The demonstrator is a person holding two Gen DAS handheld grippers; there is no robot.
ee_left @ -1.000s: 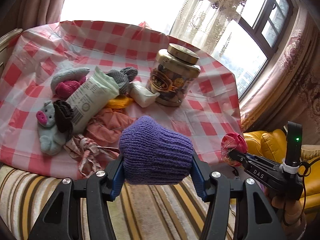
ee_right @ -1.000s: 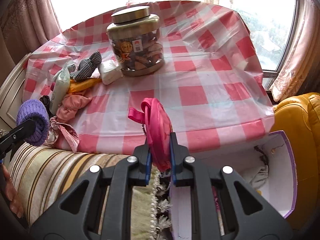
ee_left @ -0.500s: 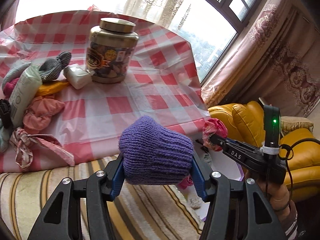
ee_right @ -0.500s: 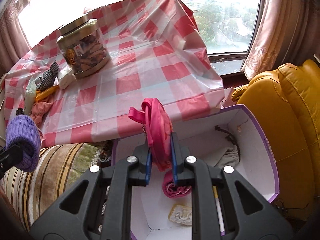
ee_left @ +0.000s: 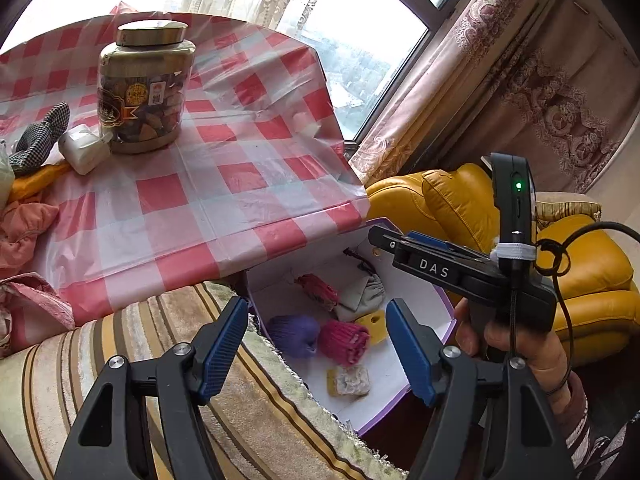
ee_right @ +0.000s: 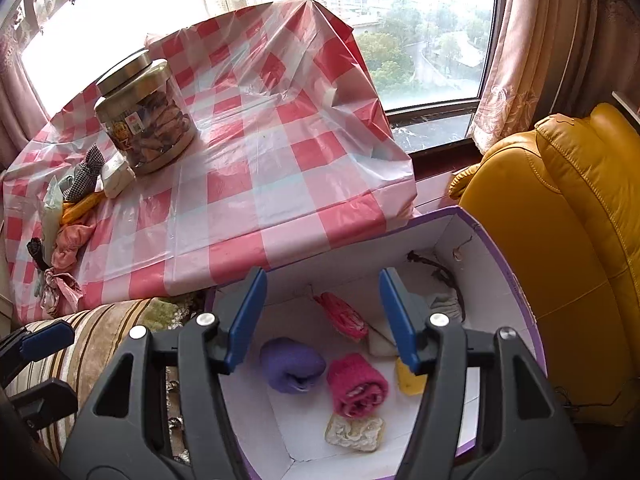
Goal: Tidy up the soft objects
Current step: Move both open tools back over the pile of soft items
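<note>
Now my left hand-held gripper [ee_left: 316, 344] and right hand-held gripper [ee_right: 322, 318] hang wide apart over the box [ee_right: 516, 276], where the purple sock [ee_right: 290, 364] lies.

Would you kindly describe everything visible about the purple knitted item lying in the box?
The purple knitted item is a soft, ribbed, wool-like bundle, rolled or folded into a rounded lump with an opening facing the camera. It lies loose on the white floor of the purple-rimmed box, near the left wall, right beside the rolled pink cloth. Neither gripper holds it; both stand open above the box.
</note>
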